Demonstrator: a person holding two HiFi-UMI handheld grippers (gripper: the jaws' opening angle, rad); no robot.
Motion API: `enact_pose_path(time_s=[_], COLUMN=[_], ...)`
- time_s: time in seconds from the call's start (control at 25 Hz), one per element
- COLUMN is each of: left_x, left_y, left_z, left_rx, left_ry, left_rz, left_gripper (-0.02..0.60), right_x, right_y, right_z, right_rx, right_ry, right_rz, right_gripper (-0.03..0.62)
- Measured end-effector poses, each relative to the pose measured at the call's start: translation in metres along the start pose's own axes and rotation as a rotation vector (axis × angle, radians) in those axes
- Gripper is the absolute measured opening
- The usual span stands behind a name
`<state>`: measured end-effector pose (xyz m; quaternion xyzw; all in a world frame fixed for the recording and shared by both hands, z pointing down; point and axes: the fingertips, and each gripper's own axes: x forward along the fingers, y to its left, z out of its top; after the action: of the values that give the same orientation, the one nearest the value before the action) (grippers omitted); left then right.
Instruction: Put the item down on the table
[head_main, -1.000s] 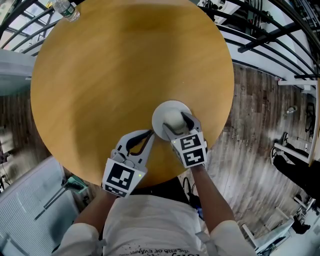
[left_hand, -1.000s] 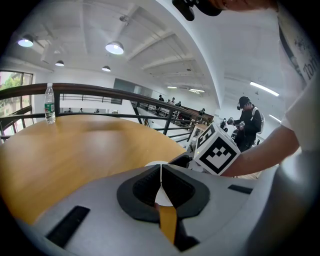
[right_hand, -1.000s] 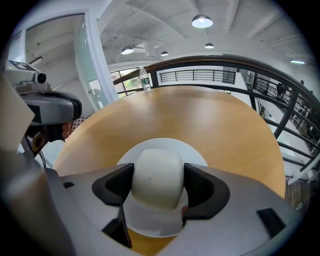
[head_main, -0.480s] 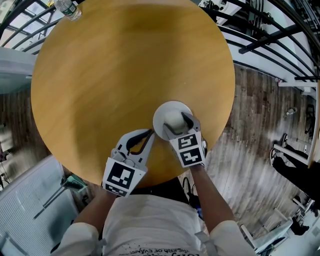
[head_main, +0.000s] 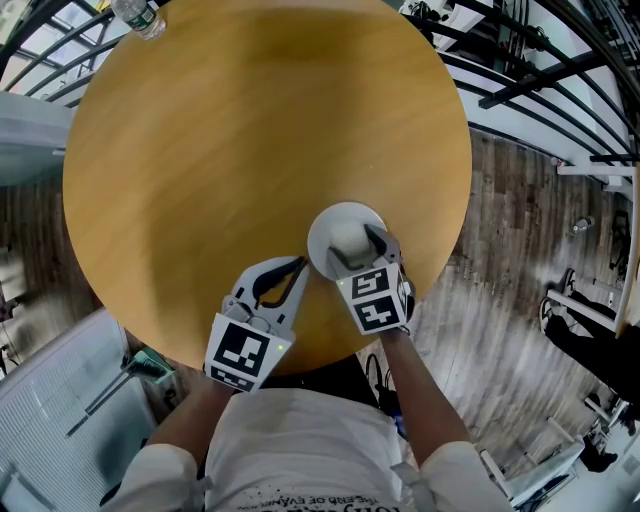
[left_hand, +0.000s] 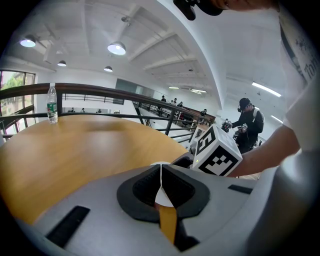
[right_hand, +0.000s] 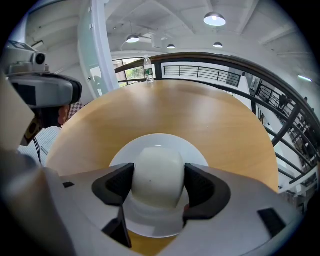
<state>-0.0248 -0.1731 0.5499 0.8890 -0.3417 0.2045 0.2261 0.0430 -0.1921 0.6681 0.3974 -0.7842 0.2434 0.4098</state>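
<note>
A white plate (head_main: 330, 222) sits on the round wooden table (head_main: 230, 140) near its front edge, with a whitish rounded object (head_main: 346, 240) on it. My right gripper (head_main: 350, 245) has its jaws closed against both sides of that rounded object (right_hand: 159, 172), over the plate (right_hand: 195, 152). Left of the plate, my left gripper (head_main: 295, 268) hovers near the table edge, its jaws together with nothing between them. In the left gripper view the left gripper (left_hand: 161, 172) points across the table (left_hand: 75, 145), and the right gripper's marker cube (left_hand: 216, 156) shows at right.
A clear water bottle (head_main: 135, 18) stands at the table's far left edge, also seen as a bottle (left_hand: 52, 104) and a bottle (right_hand: 148, 69) in the gripper views. Black railings (head_main: 540, 70) and wood floor (head_main: 520, 250) surround the table. A person (left_hand: 247, 125) stands in the distance.
The right gripper with the rounded object and plate has shifted very slightly right; the left gripper has stayed put.
</note>
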Motion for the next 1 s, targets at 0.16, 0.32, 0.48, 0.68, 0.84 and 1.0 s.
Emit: enact_pose_path(time_s=[0.16, 0.32, 0.48, 0.68, 0.84, 1.0], left_x=[-0.001, -0.003, -0.004, -0.012, -0.022, -0.034], left_y=[-0.001, -0.001, -0.003, -0.014, -0.022, -0.03], left_z=[0.001, 0.004, 0.006, 0.008, 0.018, 0.021], left_rx=[-0.004, 0.001, 0.012, 0.032, 0.057, 0.059], left_ry=[-0.003, -0.003, -0.01, -0.012, -0.026, -0.036], left_rz=[0.001, 0.001, 0.001, -0.002, 0.0, 0.007], left_gripper=[0.028, 0.028, 0.028, 0.028, 0.028, 0.028], right_x=[-0.001, -0.004, -0.009, -0.028, -0.049, -0.073], right_y=[0.0, -0.001, -0.002, 0.002, 0.004, 0.017], right_z=[-0.001, 0.004, 0.007, 0.01, 0.019, 0.018], right_rx=[0.003, 0.018, 0.024, 0.046, 0.061, 0.067], right_ry=[-0.007, -0.022, -0.033, -0.074, -0.135, -0.18], right_rz=[0.007, 0.016, 0.016, 0.025, 0.031, 0.048], right_gripper=[0.316, 0.316, 0.316, 0.316, 0.314, 0.314])
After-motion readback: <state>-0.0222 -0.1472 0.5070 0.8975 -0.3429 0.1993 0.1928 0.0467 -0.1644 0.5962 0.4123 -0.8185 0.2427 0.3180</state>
